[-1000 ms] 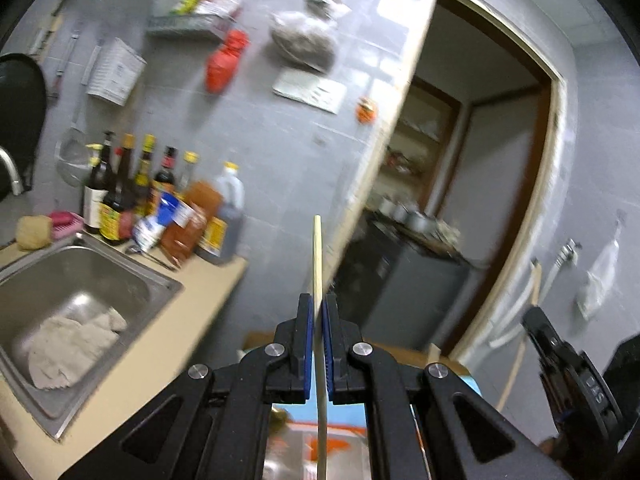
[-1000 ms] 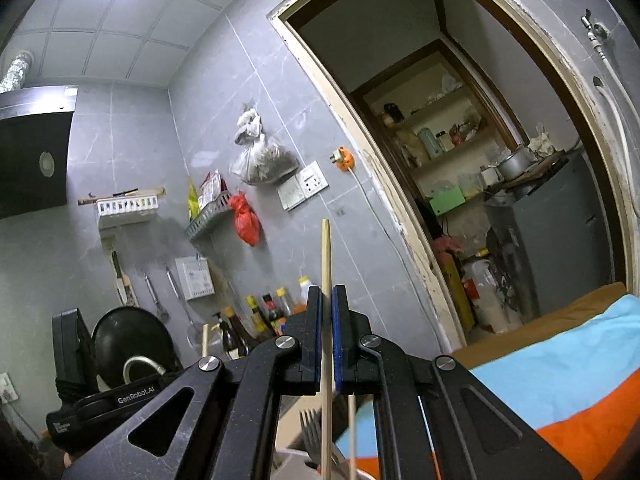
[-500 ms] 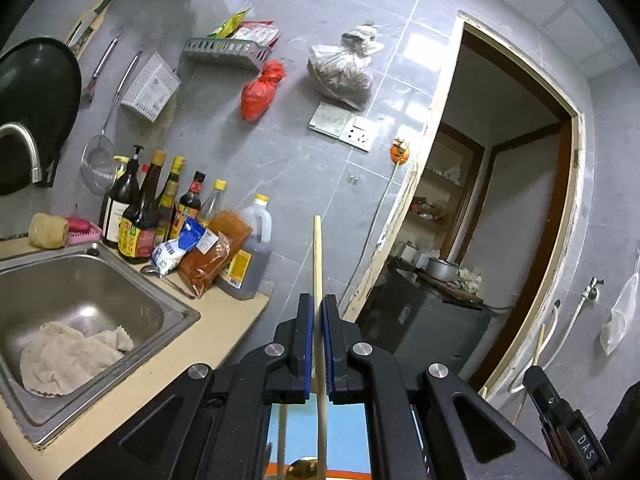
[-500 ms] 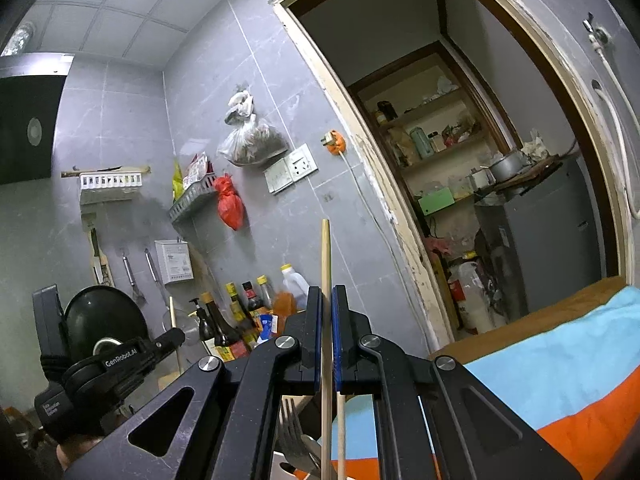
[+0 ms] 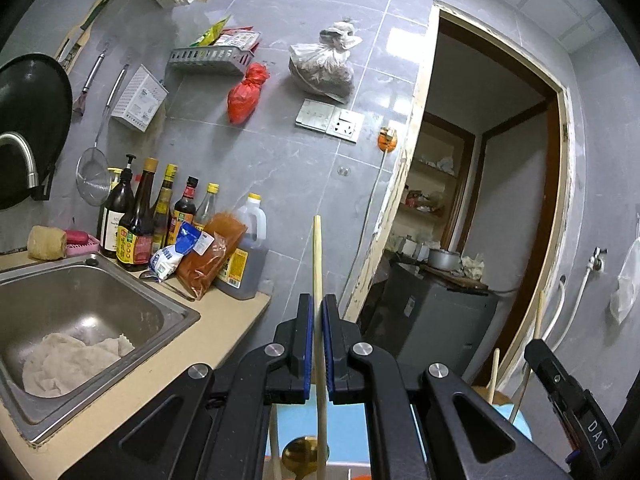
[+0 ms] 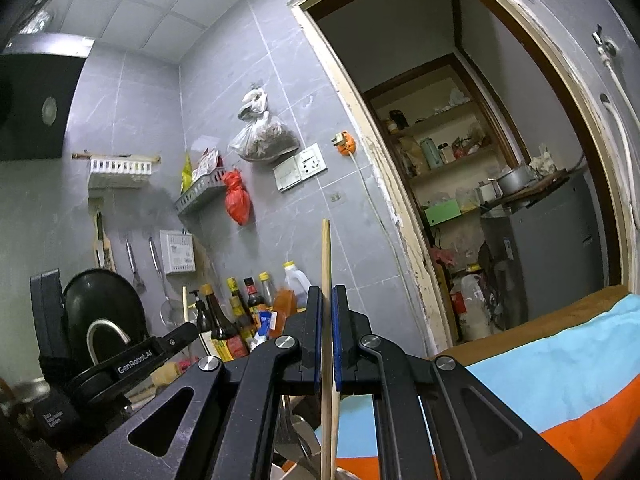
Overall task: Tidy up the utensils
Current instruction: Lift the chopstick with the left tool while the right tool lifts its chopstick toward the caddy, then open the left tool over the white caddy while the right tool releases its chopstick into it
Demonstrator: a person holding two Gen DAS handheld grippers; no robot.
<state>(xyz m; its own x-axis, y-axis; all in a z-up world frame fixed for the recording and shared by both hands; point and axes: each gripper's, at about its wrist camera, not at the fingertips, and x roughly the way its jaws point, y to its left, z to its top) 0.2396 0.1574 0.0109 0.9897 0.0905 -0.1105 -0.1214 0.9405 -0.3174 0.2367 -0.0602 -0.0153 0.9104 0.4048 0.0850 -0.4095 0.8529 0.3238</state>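
Note:
My left gripper [image 5: 317, 308] is shut on a pale wooden chopstick [image 5: 317, 256] that stands upright between the blue pads. My right gripper [image 6: 327, 300] is shut on a second wooden chopstick [image 6: 326, 256], also upright. Below the left gripper a gold spoon [image 5: 301, 454] and another stick show, over a blue cloth. Below the right gripper a metal fork [image 6: 289, 420] and other utensils stand in a holder whose body is hidden. The right gripper shows at the left wrist view's right edge [image 5: 568, 404], and the left gripper in the right wrist view [image 6: 132, 356].
A steel sink [image 5: 92, 300] with a rag lies at the left, in a beige counter [image 5: 168, 364]. Sauce bottles [image 5: 144, 216] and packets line the wall. A wok, strainer and racks hang on the tiled wall. A doorway [image 5: 492, 200] opens at right. A blue and orange cloth [image 6: 560, 380] lies below.
Both grippers have tilted and shifted, each still holding its chopstick upright. In the left wrist view the sink and bottles slid down and left; the right gripper stays at the right edge.

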